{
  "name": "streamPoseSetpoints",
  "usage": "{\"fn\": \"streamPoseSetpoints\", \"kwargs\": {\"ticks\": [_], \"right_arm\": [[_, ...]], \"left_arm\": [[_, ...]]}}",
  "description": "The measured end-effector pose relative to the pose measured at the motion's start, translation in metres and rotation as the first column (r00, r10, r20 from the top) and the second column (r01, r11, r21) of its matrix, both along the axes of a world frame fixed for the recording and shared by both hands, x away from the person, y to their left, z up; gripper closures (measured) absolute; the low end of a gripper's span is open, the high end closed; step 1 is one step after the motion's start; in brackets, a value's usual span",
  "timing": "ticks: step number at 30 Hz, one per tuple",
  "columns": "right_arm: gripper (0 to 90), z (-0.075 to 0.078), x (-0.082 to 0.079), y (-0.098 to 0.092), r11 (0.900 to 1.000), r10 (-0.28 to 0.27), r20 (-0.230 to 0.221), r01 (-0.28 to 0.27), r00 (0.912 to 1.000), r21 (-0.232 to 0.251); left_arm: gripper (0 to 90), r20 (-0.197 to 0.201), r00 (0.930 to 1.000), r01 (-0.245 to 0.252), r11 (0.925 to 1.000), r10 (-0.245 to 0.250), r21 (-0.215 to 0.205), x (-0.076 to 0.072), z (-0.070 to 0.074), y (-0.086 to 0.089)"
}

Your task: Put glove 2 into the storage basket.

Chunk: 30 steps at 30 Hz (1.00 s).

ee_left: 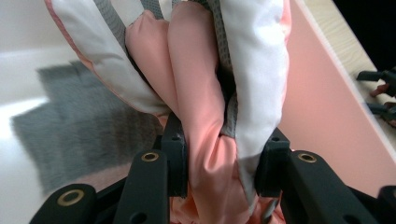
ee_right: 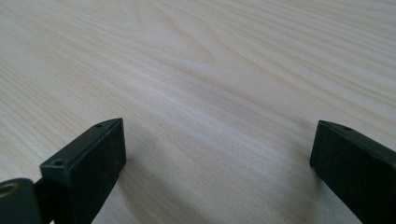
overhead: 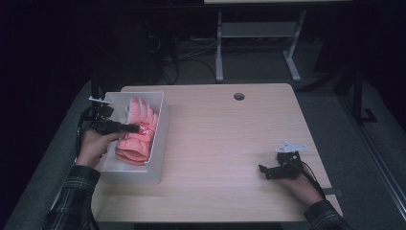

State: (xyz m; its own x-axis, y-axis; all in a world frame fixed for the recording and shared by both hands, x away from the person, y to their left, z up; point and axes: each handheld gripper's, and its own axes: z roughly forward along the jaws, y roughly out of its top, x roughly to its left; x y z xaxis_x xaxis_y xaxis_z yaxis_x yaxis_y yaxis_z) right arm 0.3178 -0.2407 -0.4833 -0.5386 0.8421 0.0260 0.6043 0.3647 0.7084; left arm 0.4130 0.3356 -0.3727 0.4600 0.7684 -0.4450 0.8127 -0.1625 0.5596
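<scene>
A pink and white padded glove (overhead: 139, 129) lies in a white rectangular bin (overhead: 160, 120) at the table's left side. My left gripper (overhead: 136, 128) reaches into the bin from the left and is shut on the glove. In the left gripper view the glove's pink and white fabric (ee_left: 219, 107) is pinched between the two black jaws. My right gripper (overhead: 262, 170) rests low on the table at the right front. Its jaws stand wide apart over bare wood (ee_right: 215, 116) with nothing between them.
The light wooden table (overhead: 230, 139) has a round cable hole (overhead: 239, 96) near its far edge. A grey table frame (overhead: 258, 38) and cables stand on the dark floor behind. The bin's white floor (ee_left: 28, 116) shows beside the glove.
</scene>
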Motion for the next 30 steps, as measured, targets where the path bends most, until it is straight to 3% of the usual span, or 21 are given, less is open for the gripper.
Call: {"fn": "streamPoseSetpoints", "kwargs": {"ticks": [4,12,17,19,22,26,30], "right_arm": [[3.0,0.0,0.0,0.0,1.0,0.0,0.0,0.0,1.0,0.0],[2.9,0.0,0.0,0.0,1.0,0.001,0.0,-0.001,1.0,-0.001],[2.7,0.0,0.0,0.0,1.0,-0.004,-0.004,0.004,1.0,0.0],[2.7,0.0,0.0,0.0,1.0,-0.004,-0.004,0.004,1.0,0.0],[2.7,0.0,0.0,0.0,1.0,-0.003,-0.003,0.003,1.0,0.0],[2.7,0.0,0.0,0.0,1.0,-0.004,-0.004,0.004,1.0,0.0],[2.7,0.0,0.0,0.0,1.0,-0.004,-0.004,0.004,1.0,0.0]], "left_arm": [[62.5,-0.032,0.9993,0.017,0.9998,-0.017,0.013,0.006,-0.015,-0.01],[61.1,-0.067,0.9976,0.016,0.9998,-0.017,-0.011,0.011,-0.033,-0.009],[58.1,-0.08,0.9965,0.026,0.9996,-0.025,0.012,0.013,-0.039,-0.011],[53.2,-0.076,0.9968,0.025,0.9995,-0.024,0.018,0.013,-0.039,-0.011],[37.6,-0.065,0.9977,0.021,0.9993,-0.019,0.031,0.012,-0.036,-0.009],[18.0,-0.011,0.9999,0.005,0.9954,-0.003,0.096,0.012,-0.022,-0.01],[13.8,0.035,0.9994,-0.01,0.993,0.005,0.118,0.011,-0.005,-0.007]]}}
